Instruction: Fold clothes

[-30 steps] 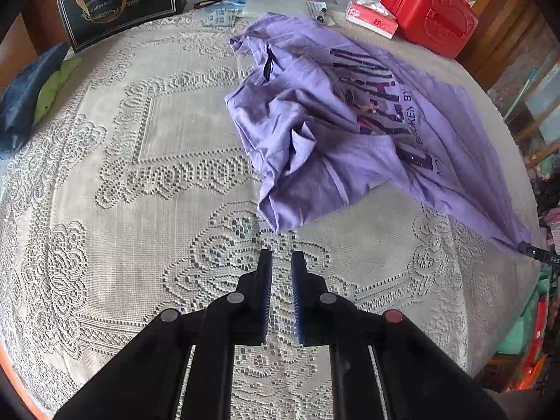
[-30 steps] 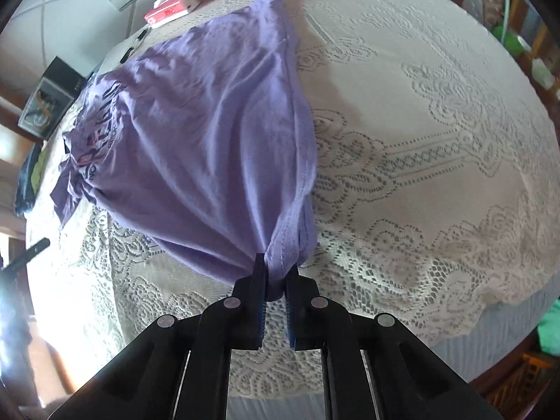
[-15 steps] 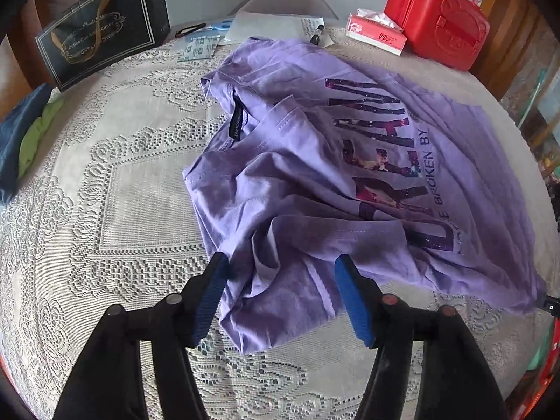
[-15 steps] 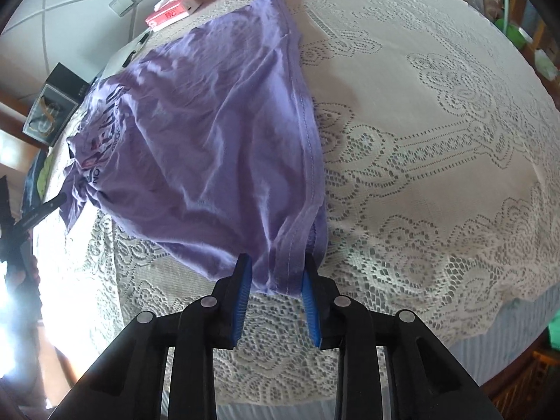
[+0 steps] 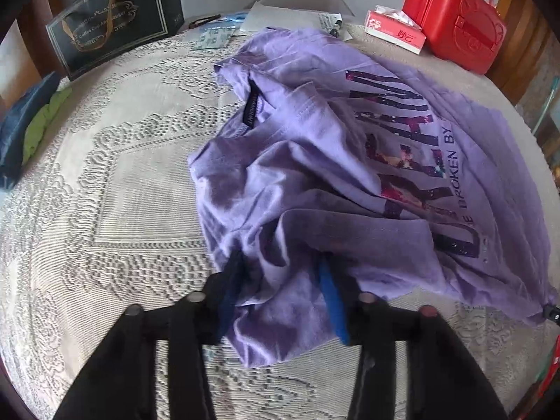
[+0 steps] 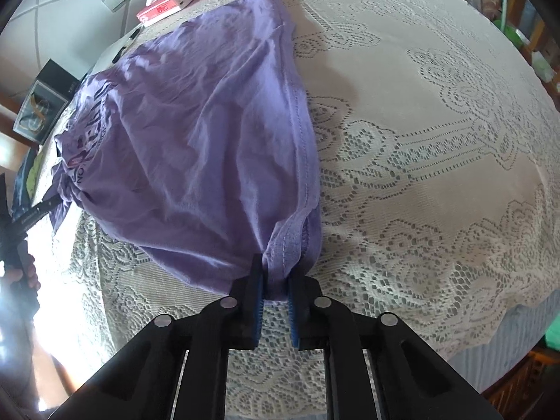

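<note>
A purple T-shirt [image 5: 315, 161] with dark printed letters lies crumpled on a lace-covered table [image 5: 115, 189]. My left gripper [image 5: 280, 280] is open, its blue-padded fingers [image 5: 332, 301] straddling a bunched sleeve at the shirt's near edge. In the right wrist view the same T-shirt [image 6: 210, 133] spreads away from me, and my right gripper [image 6: 276, 280] is shut on its hem corner near the table's front edge. The left gripper shows at the far left of that view [image 6: 35, 210].
At the back stand a red case [image 5: 458, 17], a tissue box [image 5: 395, 29], papers with a pen [image 5: 280, 17] and a black gift bag [image 5: 112, 24]. Blue and green cloth [image 5: 28, 126] lies at the far left. The table edge [image 6: 507, 322] drops off at right.
My left gripper opened, moved forward and now straddles the shirt's near edge. My right gripper opened briefly half a second ago and has closed again on the hem.
</note>
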`<state>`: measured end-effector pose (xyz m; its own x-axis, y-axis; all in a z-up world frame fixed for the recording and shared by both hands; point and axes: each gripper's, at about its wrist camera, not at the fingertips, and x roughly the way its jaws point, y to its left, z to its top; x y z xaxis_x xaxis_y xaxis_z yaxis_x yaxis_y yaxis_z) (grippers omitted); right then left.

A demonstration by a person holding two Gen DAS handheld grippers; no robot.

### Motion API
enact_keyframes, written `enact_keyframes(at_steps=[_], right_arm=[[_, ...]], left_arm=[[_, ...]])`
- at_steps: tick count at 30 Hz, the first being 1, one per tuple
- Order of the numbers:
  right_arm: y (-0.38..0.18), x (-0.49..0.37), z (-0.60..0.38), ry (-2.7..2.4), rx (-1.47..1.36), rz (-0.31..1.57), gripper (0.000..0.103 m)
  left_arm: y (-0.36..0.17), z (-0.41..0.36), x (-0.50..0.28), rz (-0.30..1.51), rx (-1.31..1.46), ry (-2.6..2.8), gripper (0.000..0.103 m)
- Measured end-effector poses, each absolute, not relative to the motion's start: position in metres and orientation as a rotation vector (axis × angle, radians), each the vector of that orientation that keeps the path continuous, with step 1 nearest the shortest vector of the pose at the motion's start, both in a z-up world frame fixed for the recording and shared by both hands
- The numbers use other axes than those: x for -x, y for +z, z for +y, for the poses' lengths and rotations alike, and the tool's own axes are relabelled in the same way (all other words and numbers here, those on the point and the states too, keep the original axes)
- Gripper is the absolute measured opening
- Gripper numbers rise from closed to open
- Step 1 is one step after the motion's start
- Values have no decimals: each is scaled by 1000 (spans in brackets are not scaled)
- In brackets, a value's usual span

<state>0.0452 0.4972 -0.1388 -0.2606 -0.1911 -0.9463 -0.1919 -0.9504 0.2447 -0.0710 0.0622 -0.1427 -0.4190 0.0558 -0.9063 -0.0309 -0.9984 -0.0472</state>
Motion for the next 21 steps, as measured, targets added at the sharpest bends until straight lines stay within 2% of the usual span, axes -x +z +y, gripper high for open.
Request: enact_keyframes(at_steps=[1, 4, 10, 18, 20, 21], right_arm=[[-139, -45, 498, 2445, 1909, 494, 10], [-134, -48, 497, 2468, 1894, 485, 9], [-103, -65, 498, 2551, 1853, 486, 7], [-111, -78, 509, 2464, 1976, 497, 7], [-115, -78, 511, 2446, 1980, 516, 14], [-114, -79, 513, 2445, 1967, 516, 24]], left_arm=[[-142, 59, 68, -54, 1662, 2602, 13], [-131, 52, 52, -61, 1621, 2623, 9], [-83, 43, -19, 17, 1532, 2645, 9], [-104, 43, -67, 74, 1734, 2454, 9], [-100, 44, -66, 30, 1749, 2414, 11], [-96, 44, -66, 5, 1750, 2398, 16]])
